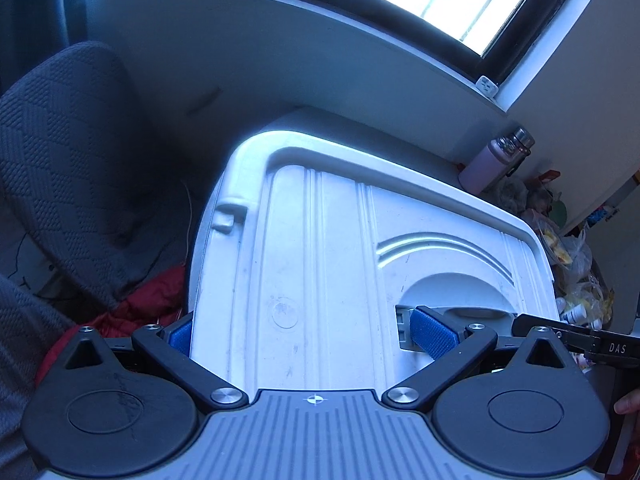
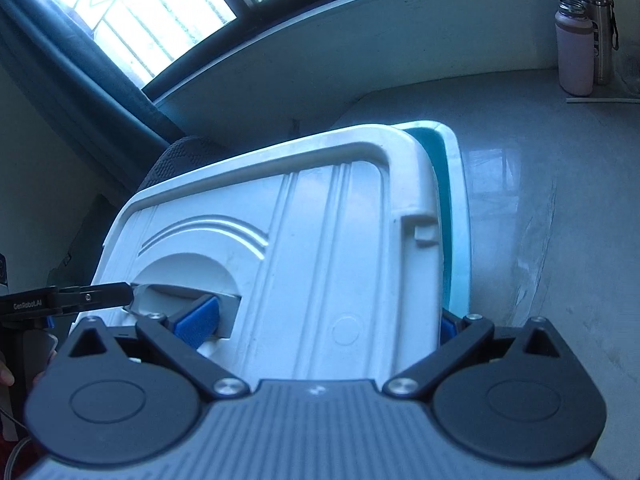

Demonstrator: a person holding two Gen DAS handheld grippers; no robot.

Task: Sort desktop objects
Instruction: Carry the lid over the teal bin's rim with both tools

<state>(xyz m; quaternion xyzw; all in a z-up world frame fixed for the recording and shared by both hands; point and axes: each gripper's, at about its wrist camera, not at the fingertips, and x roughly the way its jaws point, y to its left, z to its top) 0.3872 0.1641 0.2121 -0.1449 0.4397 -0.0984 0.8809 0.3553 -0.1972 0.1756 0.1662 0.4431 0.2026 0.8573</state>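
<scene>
A large white plastic lid (image 1: pixel 320 248) with ribs and a recessed handle fills both views. My left gripper (image 1: pixel 306 334) is spread wide across one half of it: one blue pad (image 1: pixel 434 336) sits in the handle recess, the other at the lid's outer left edge. My right gripper (image 2: pixel 324 320) grips the other half the same way, one blue pad (image 2: pixel 200 320) in the recess, the other at the right edge. The lid (image 2: pixel 304 248) is tilted over a white and teal storage box (image 2: pixel 456 216). Each gripper's tip shows in the other's view.
A grey desk surface (image 2: pixel 540 200) lies right of the box. Two bottles, one pink (image 2: pixel 574 52) and one steel, stand at the back by the wall. A dark fabric chair (image 1: pixel 68 160) and red cloth (image 1: pixel 148 300) are on the left. Bags and clutter (image 1: pixel 572 264) are on the right.
</scene>
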